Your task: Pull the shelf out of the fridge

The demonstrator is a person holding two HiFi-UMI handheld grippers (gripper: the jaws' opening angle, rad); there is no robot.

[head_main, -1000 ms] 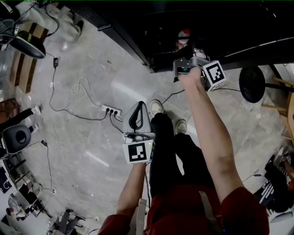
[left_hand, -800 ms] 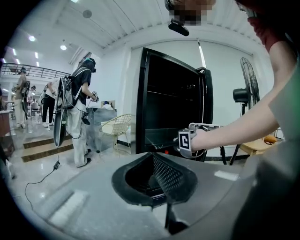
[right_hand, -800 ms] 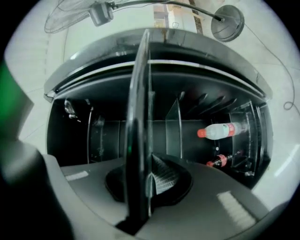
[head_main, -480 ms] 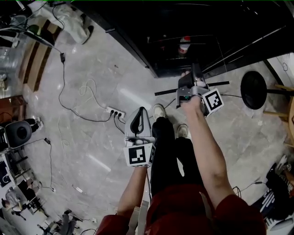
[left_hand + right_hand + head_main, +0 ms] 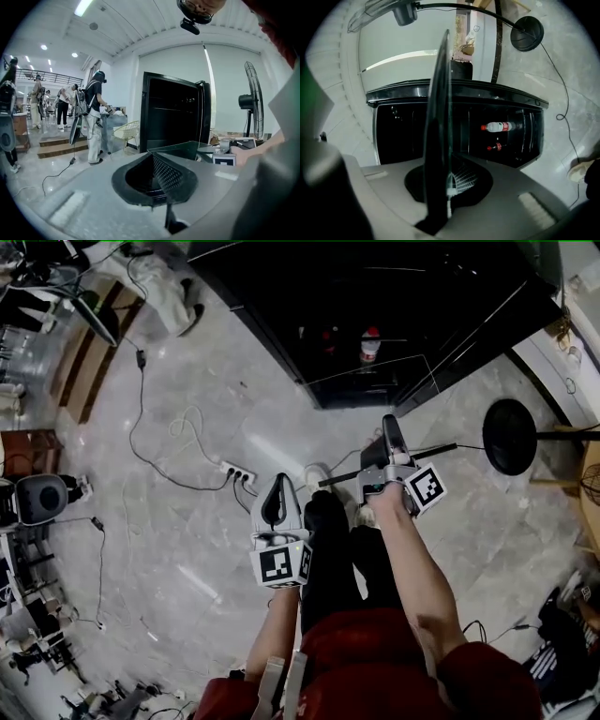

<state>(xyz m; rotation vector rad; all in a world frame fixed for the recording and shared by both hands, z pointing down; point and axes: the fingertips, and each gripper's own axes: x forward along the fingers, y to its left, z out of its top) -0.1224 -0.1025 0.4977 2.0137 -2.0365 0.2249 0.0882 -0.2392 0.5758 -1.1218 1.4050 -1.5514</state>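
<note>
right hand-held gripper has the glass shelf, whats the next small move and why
Probably bring the left hand-held gripper across to the free end of the clear glass shelf with the dark front trim. The right hand-held gripper alone clamps it, at one spot, the pane hangs in the air before the open black fridge, and the left jaws are together, empty.

The shelf, edge-on, hides part of the fridge; the bottle label is too small to read.
</note>
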